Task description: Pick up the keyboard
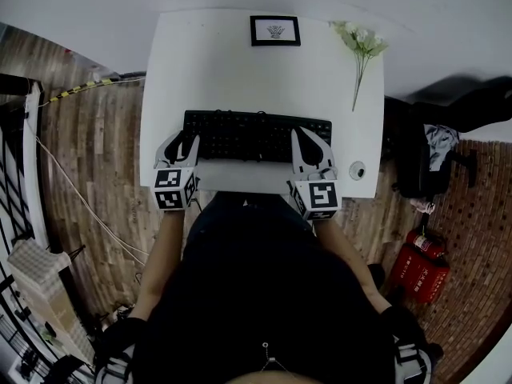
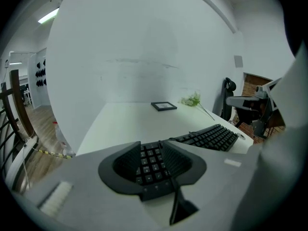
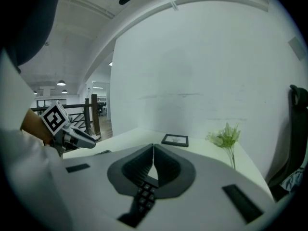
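A black keyboard [image 1: 256, 134] lies across the near half of the white table [image 1: 208, 70]. My left gripper [image 1: 182, 142] hangs over the keyboard's left end, tilted downward. In the left gripper view its jaws [image 2: 150, 144] stand apart, and the keyboard's keys [image 2: 151, 166] show in the gap without the pads pressing on them. The rest of the keyboard [image 2: 211, 137] runs off to the right. My right gripper [image 1: 308, 144] is above the keyboard's right part. Its tips [image 3: 153, 148] meet with nothing held, and a few keys [image 3: 144, 196] show below them.
A framed picture [image 1: 275, 30] stands at the table's far edge, with a flower sprig [image 1: 360, 50] to its right. A small round object [image 1: 358, 170] lies near the front right corner. A black chair [image 1: 424, 158] and red extinguishers [image 1: 420, 266] stand to the right.
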Tool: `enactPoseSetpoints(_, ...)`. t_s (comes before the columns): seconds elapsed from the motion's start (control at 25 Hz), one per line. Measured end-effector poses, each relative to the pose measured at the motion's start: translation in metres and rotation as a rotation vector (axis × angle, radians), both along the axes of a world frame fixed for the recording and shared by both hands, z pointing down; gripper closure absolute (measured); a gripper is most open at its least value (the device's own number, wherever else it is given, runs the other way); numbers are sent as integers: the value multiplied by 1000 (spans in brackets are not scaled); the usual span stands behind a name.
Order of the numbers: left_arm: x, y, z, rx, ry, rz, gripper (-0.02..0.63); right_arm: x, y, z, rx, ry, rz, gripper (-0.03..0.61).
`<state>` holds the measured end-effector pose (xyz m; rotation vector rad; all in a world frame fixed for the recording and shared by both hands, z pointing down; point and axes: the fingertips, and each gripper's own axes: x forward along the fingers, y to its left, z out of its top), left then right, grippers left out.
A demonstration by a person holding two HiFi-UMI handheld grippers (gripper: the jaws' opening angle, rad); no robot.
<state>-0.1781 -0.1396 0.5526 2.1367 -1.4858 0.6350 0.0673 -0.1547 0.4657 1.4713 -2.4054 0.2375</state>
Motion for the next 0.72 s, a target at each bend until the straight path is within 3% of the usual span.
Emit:
enactPoseSetpoints(0.48, -27, 0, 60, -246, 34, 8, 423, 7, 1, 9, -9, 11, 10, 566)
enactPoseSetpoints(0.72, -30, 0, 72, -332, 108, 9, 393, 10, -1, 12, -7, 0, 15, 566)
